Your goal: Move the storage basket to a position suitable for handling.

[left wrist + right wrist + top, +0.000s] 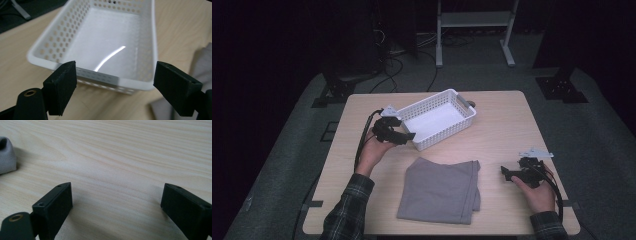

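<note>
1. At the near end of the white basket (pixel 439 120), I am holding my left hand-held gripper (pixel 404 136) with its jaws wide apart and nothing between them.
2. My right hand-held gripper (pixel 507 172) is hovering wide open over bare tabletop (pixel 502 125), just beside the folded grey cloth (pixel 441 190).

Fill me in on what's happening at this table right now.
A person sits at a wooden table with a two-jaw gripper in each hand. The left gripper is open and holds nothing; it hovers right at the near end of an empty white perforated basket. The right gripper is also open and empty, low over bare wood to the right of a folded grey cloth that lies flat in front of the person. Neither gripper touches the cloth, and the basket has nothing in it.
</note>
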The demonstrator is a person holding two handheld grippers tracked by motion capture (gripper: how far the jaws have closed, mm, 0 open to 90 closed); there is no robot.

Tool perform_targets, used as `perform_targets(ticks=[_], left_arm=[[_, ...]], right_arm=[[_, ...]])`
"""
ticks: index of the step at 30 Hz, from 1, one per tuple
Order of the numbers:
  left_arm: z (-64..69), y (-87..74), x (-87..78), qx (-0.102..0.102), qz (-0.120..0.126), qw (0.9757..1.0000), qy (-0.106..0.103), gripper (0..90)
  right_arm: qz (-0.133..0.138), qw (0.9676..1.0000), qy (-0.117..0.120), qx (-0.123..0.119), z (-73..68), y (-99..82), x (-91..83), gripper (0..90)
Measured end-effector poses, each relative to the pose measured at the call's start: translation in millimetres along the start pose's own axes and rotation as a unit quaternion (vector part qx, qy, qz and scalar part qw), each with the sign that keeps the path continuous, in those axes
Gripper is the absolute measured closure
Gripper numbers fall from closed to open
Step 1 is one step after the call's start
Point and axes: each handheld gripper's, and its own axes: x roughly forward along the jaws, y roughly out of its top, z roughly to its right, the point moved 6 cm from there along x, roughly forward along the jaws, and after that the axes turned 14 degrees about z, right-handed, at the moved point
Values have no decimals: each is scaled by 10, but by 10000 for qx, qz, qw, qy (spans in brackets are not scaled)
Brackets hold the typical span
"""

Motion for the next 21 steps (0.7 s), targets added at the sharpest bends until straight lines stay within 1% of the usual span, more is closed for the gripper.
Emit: perform_targets(ticks=[1, 2, 3, 4, 5, 6, 9, 10, 11, 12, 13, 14, 15, 16, 17, 19, 20, 21], left_arm=[[-109, 34, 20, -33, 11, 10000, 60, 181], [-109, 34, 20, -33, 11, 10000, 60, 182], [-216, 55, 50, -28, 3, 9999, 109, 191], [-216, 55, 50, -28, 3, 9999, 109, 195], [-323, 72, 77, 20, -41, 9998, 178, 196], [-323, 72, 77, 20, -41, 9998, 178, 201], [-482, 81, 123, 72, -100, 9995, 290, 207], [-523, 83, 145, 28, -104, 9996, 272, 209], [-598, 88, 187, 11, -108, 9995, 309, 216], [-598, 88, 187, 11, -108, 9995, 309, 227], [-662, 99, 224, -22, -143, 9993, 351, 235], [-662, 99, 224, -22, -143, 9993, 351, 240], [-722, 112, 266, -38, -161, 9991, 389, 253], [-722, 112, 266, -38, -161, 9991, 389, 263], [-750, 121, 285, -32, -143, 9991, 406, 263], [-811, 140, 346, -89, -159, 9991, 379, 320], [-811, 140, 346, -89, -159, 9991, 379, 331], [-829, 140, 366, -101, -128, 9989, 428, 331]], right_arm=[[-1, 10000, 0, -2, 0, 0, 0, 93], [0, 10000, 0, -1, 0, 0, 0, 93], [-1, 10000, -1, 1, 0, 0, 0, 93], [1, 10000, 6, -5, 0, 1, 1, 93], [-1, 10000, 6, -4, 0, 1, 2, 93], [0, 10000, 10, -9, 1, 2, 3, 93], [1, 10000, 10, -7, 0, 2, 3, 93], [0, 10000, 12, -8, 0, 2, 3, 93], [0, 10000, 12, -8, 1, 2, 4, 93], [0, 10000, 12, -8, 0, 2, 4, 93], [1, 10000, 12, -8, 0, 2, 4, 93], [1, 10000, 12, -9, 0, 2, 4, 93], [1, 10000, 12, -8, 0, 2, 4, 93], [1, 10000, 12, -8, 0, 2, 4, 93], [1, 10000, 12, -8, 0, 2, 4, 93], [1, 10000, 13, -10, 0, 2, 4, 94], [1, 10000, 13, -10, 0, 2, 4, 94], [1, 10000, 13, -9, 0, 2, 3, 94]])
